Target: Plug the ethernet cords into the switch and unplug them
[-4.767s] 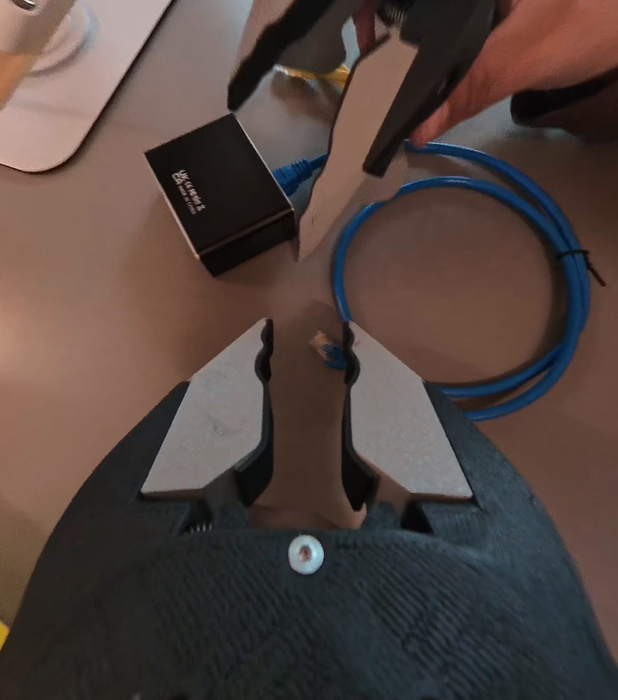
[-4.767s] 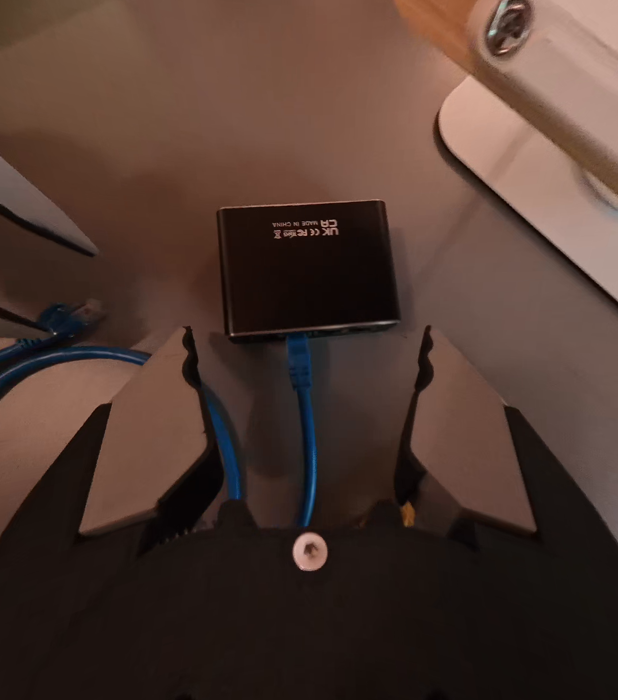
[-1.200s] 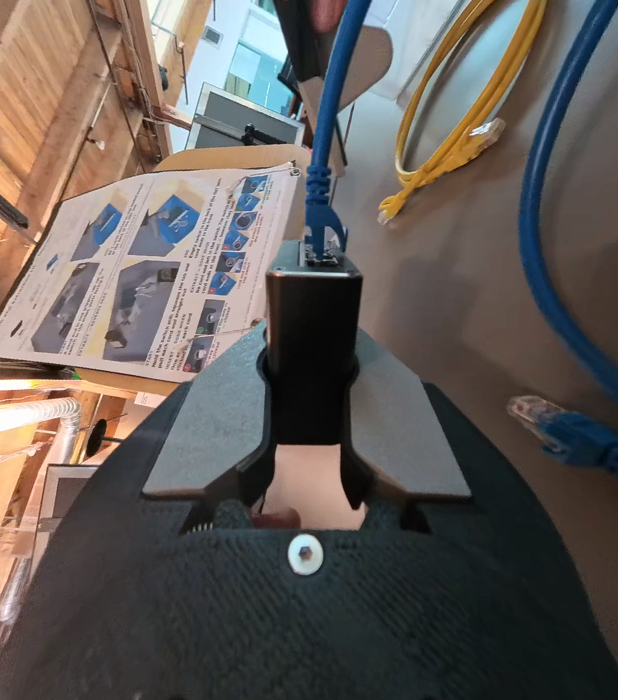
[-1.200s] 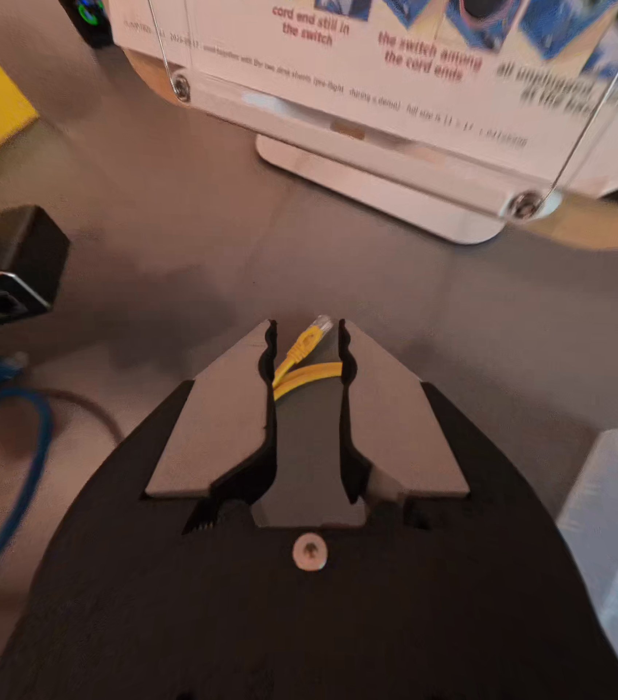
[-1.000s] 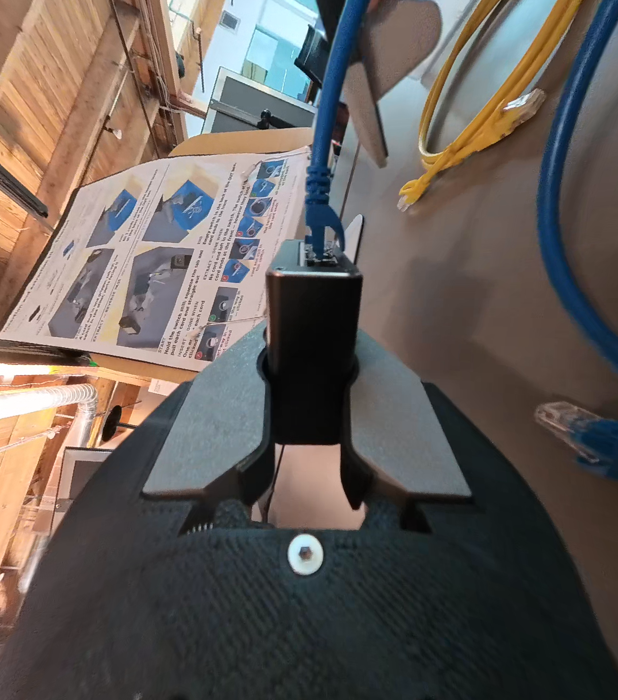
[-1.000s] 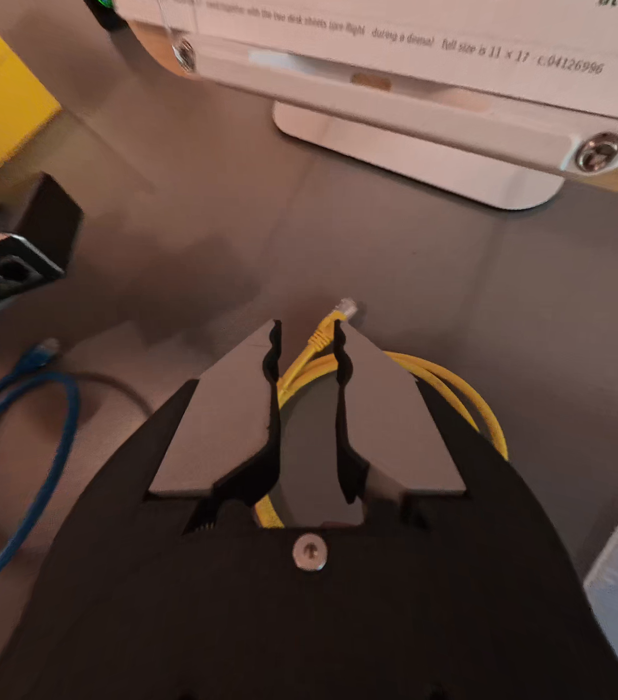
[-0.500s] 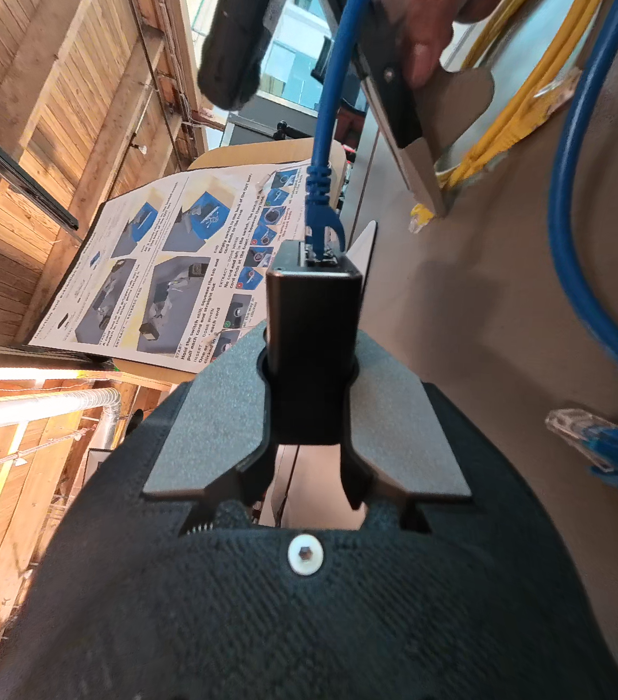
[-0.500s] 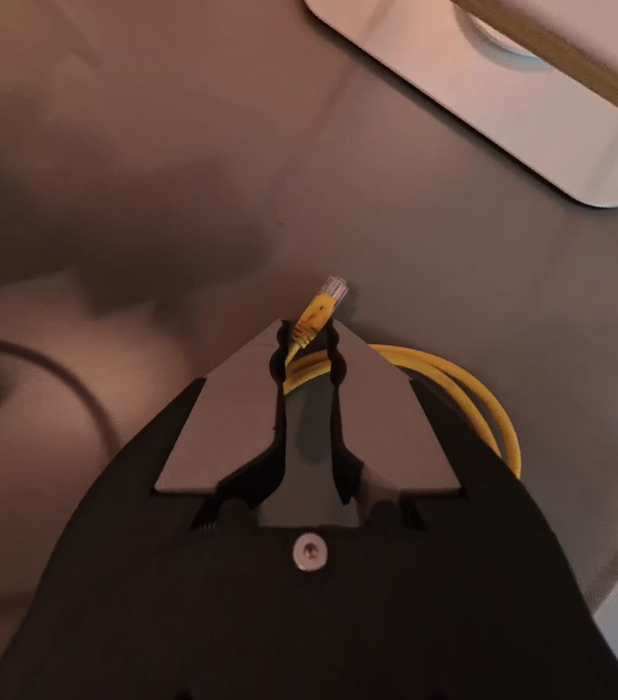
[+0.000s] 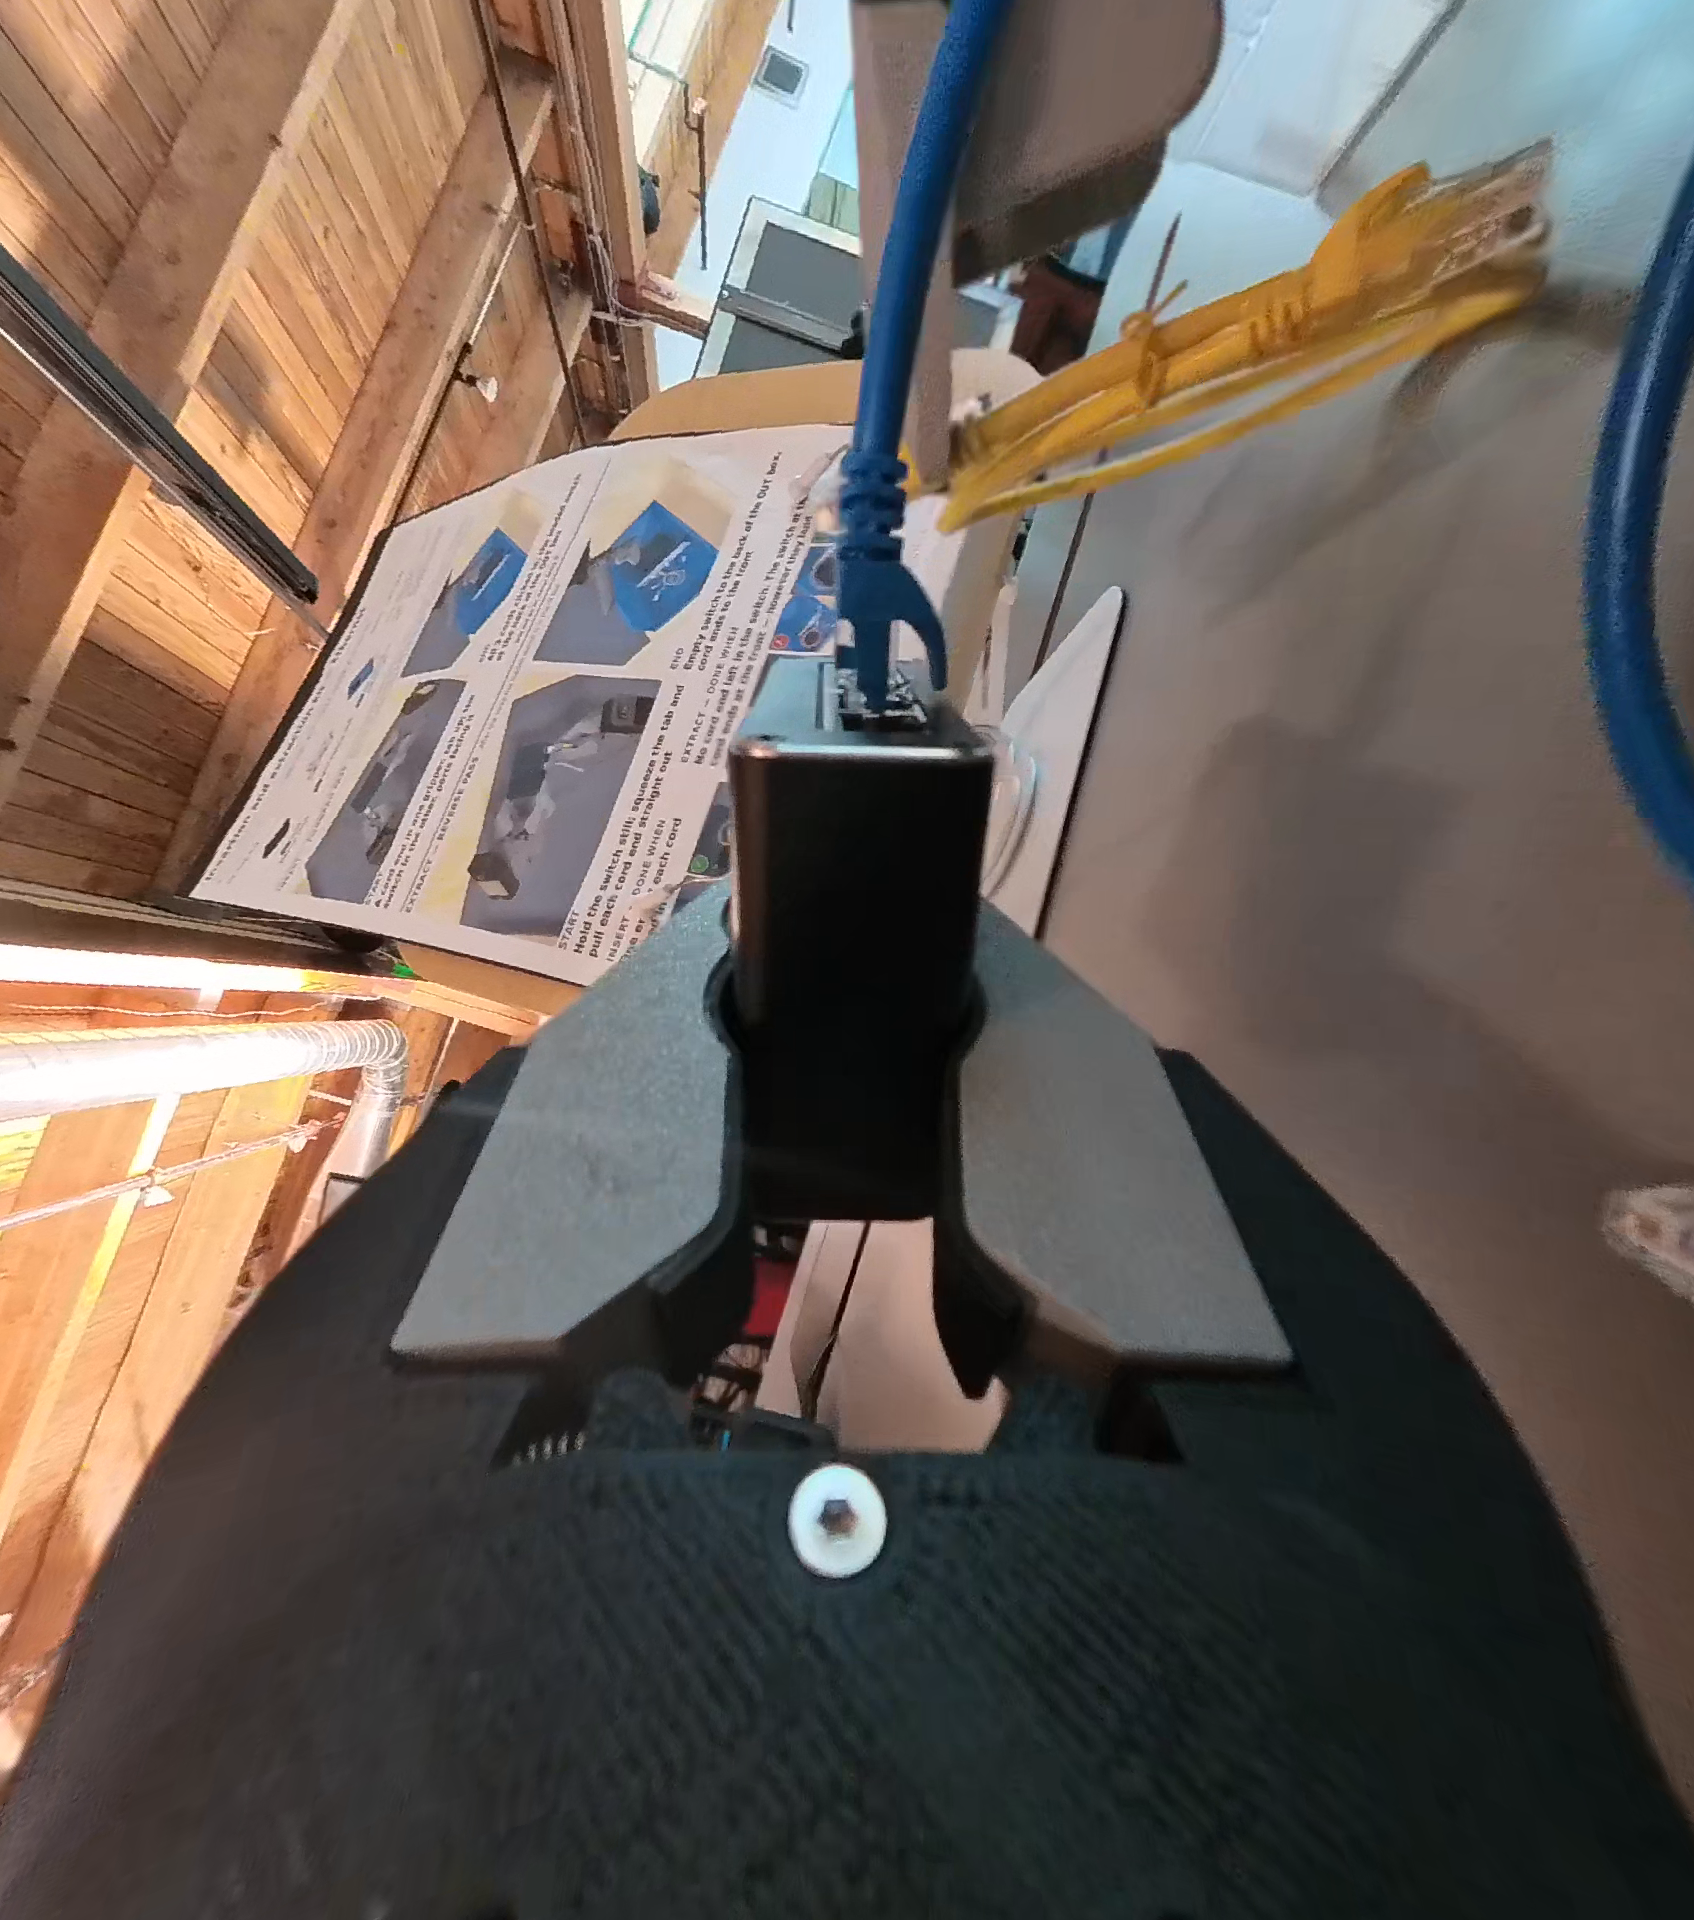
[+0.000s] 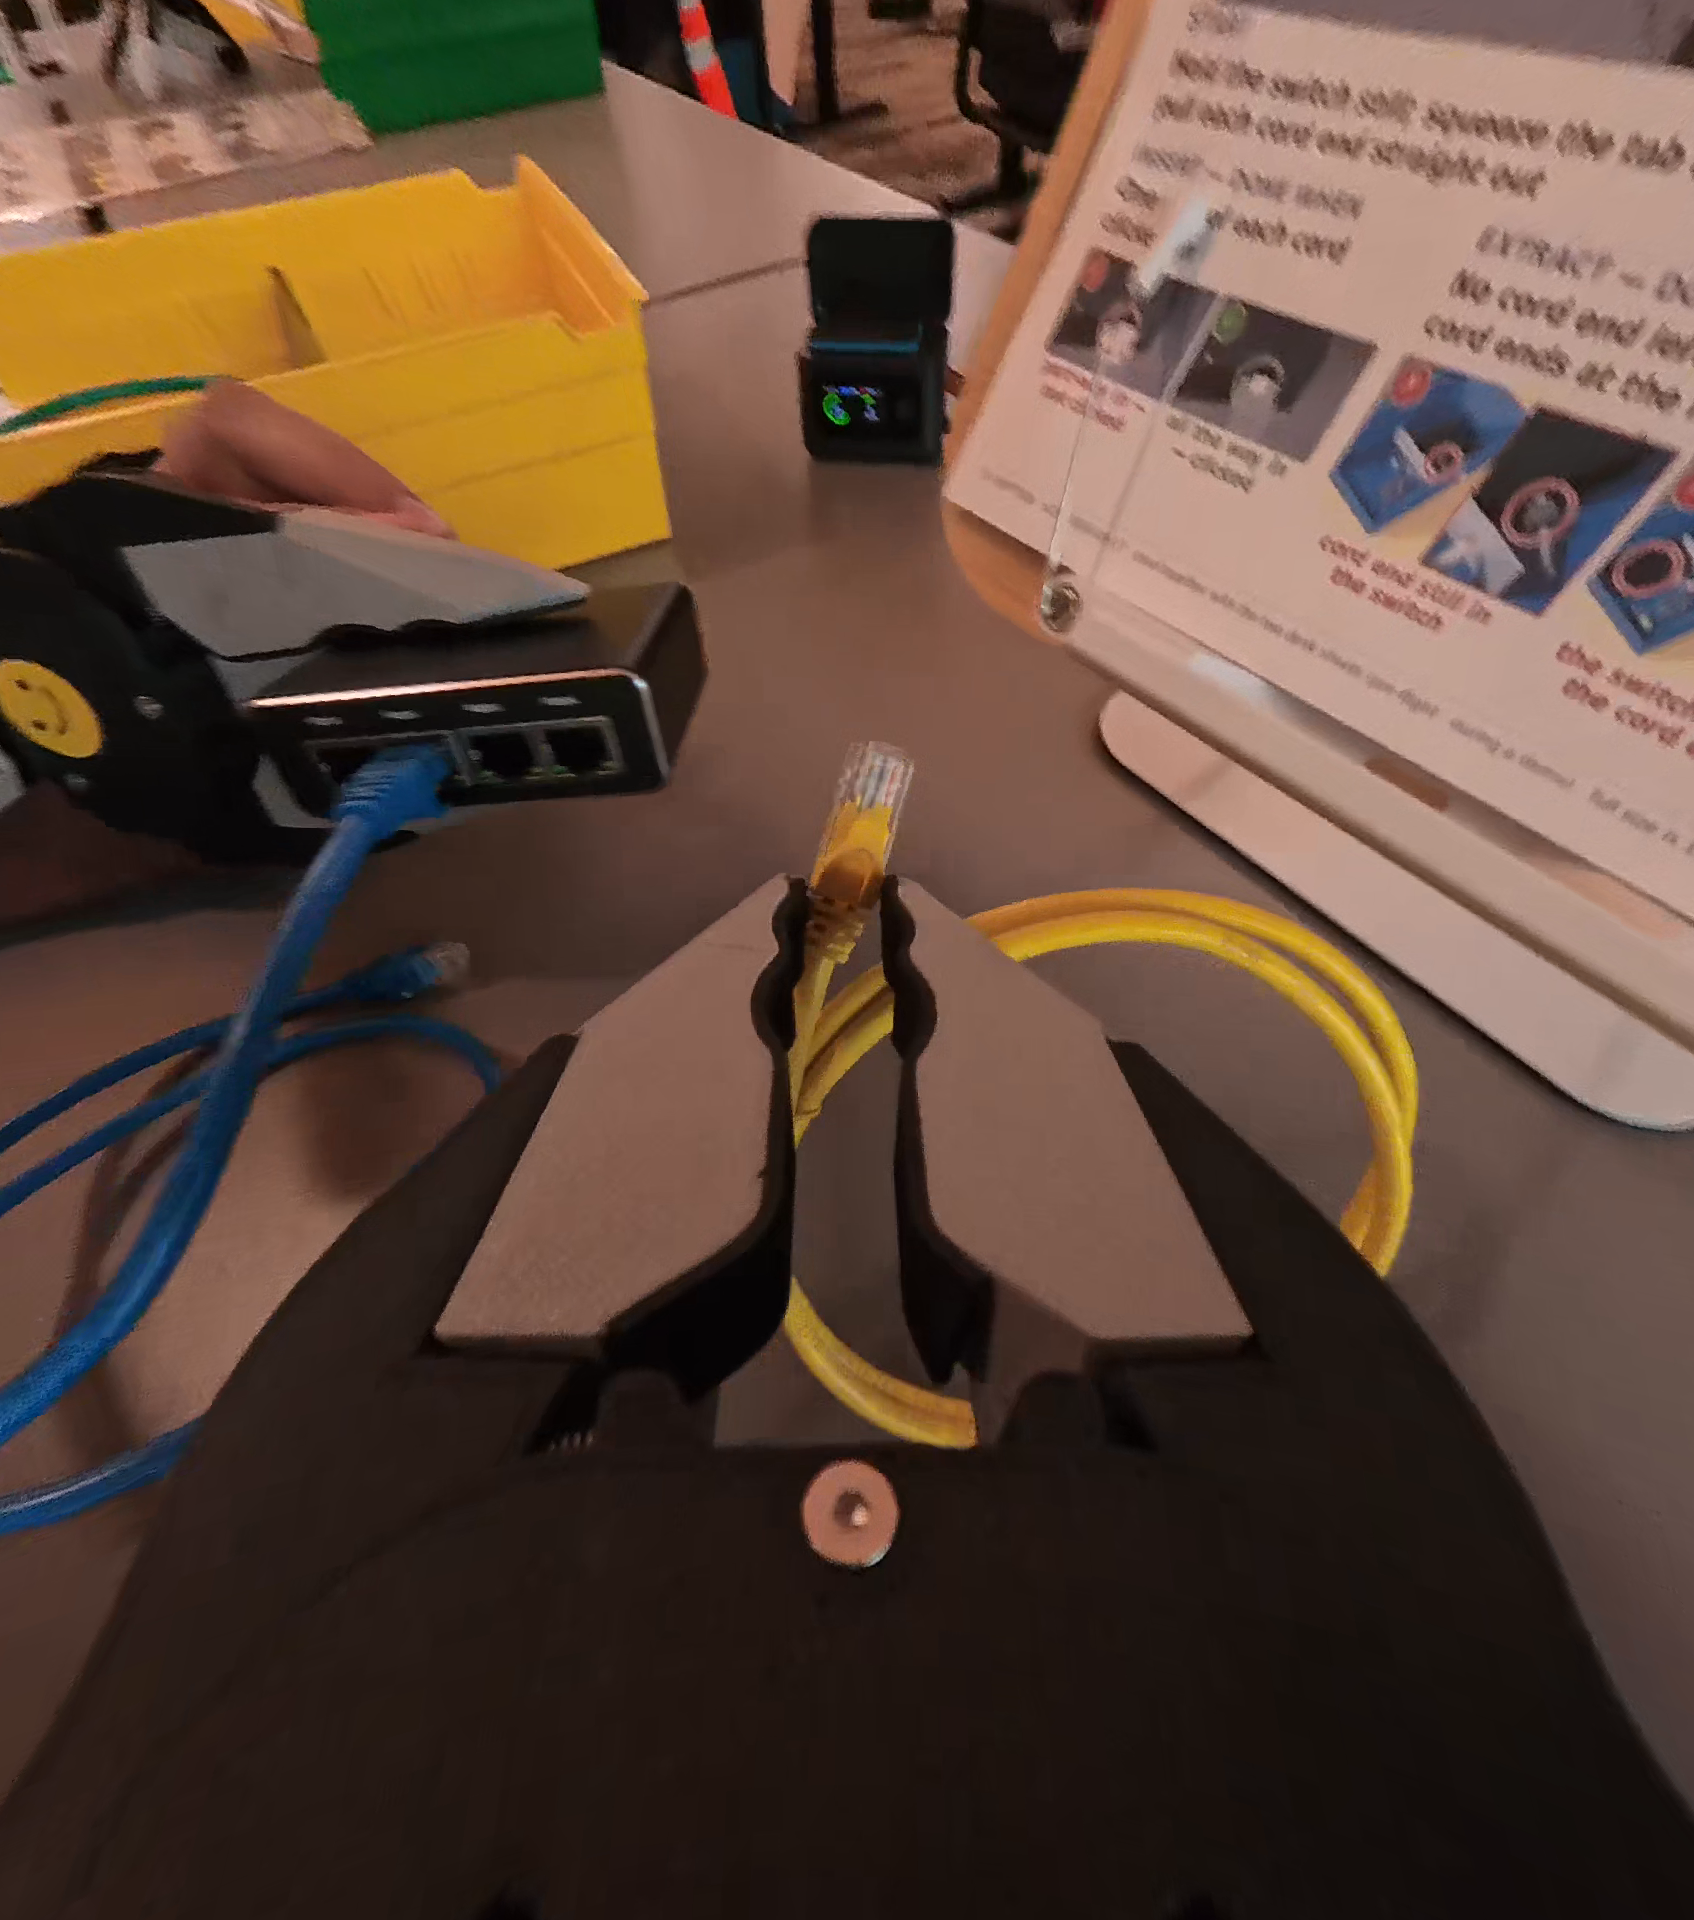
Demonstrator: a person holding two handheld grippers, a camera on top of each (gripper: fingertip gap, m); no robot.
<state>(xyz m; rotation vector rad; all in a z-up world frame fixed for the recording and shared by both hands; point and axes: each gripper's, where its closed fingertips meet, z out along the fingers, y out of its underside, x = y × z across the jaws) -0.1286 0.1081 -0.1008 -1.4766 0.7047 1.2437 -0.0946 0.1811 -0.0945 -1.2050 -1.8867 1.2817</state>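
My left gripper (image 9: 858,966) is shut on the black switch (image 9: 858,935) and holds it edge-on. The switch (image 10: 469,717) also shows in the right wrist view at the left, its ports facing me. A blue cord (image 10: 375,800) is plugged into a left port; its other plug (image 10: 427,966) lies loose on the table. My right gripper (image 10: 843,899) is shut on the yellow cord (image 10: 848,842) just behind its clear plug, which points up and forward, right of the switch's ports. The rest of the yellow cord (image 10: 1342,1039) is coiled on the table.
A yellow bin (image 10: 355,364) stands behind the switch. A small black device (image 10: 874,384) with a lit screen sits farther back. An instruction sheet on a white stand (image 10: 1394,831) fills the right side. The grey table (image 10: 822,623) lies between.
My right gripper has closed on the yellow cord's end, lifted it off the table and swung it towards the switch. The left gripper keeps hold of the switch with little movement.
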